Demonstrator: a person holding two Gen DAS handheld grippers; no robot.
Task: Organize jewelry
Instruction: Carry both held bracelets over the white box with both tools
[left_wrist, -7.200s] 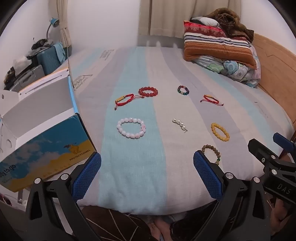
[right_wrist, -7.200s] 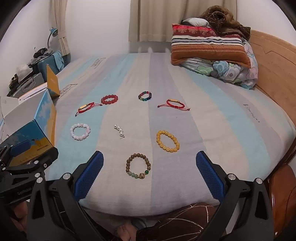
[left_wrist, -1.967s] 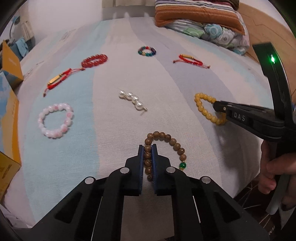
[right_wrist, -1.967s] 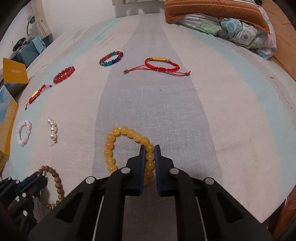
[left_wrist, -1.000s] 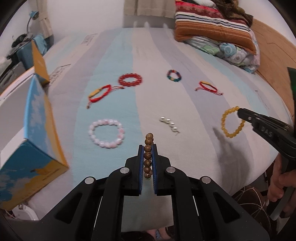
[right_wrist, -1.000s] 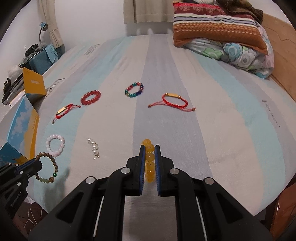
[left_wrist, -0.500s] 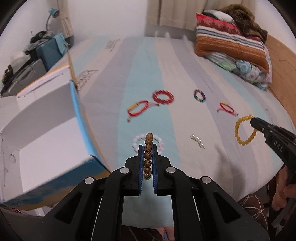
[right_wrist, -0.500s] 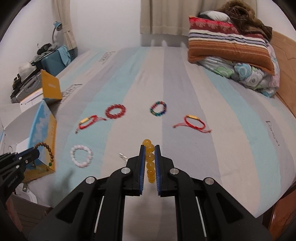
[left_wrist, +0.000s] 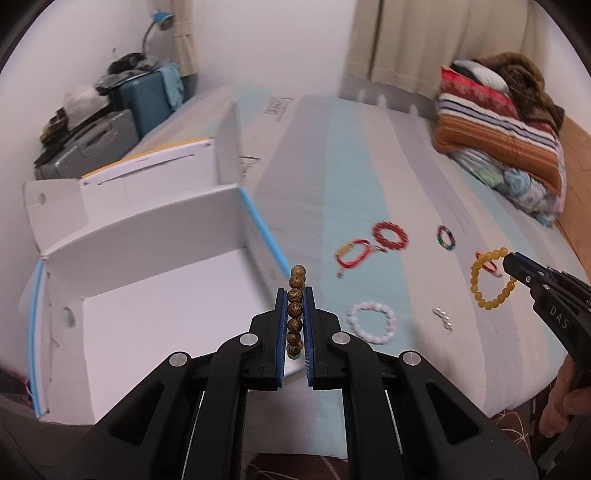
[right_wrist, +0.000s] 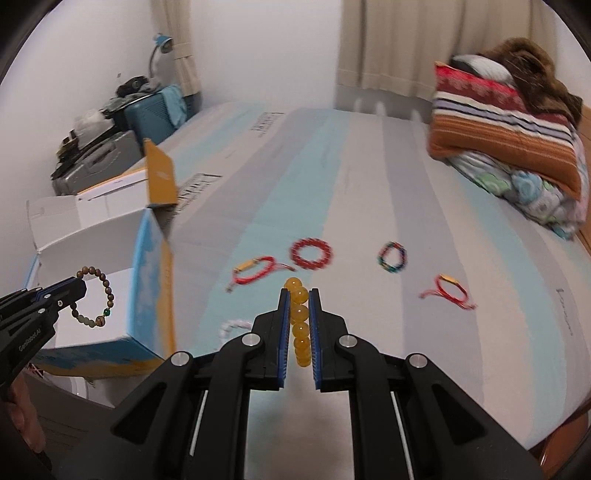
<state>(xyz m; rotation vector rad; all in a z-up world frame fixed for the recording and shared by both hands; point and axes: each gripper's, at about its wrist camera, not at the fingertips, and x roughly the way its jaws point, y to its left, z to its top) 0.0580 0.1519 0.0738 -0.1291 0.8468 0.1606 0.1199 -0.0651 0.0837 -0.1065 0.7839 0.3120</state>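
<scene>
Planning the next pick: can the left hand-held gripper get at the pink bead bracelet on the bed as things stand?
Probably not yet: the left hand-held gripper is shut on the wooden bead bracelet. The pink bead bracelet lies uncovered.

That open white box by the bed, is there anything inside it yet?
The open white box shows only bare white floor and walls. The left tool covers its near corner, holding the brown bead bracelet above it.

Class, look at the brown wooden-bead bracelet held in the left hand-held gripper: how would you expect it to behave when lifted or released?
The wooden-bead bracelet probably hangs floppy: its loop droops below the left hand-held gripper. It seems light, since a pinch on a few beads carries it. Released above the open box, it would likely collapse rather than hold its ring.
</scene>
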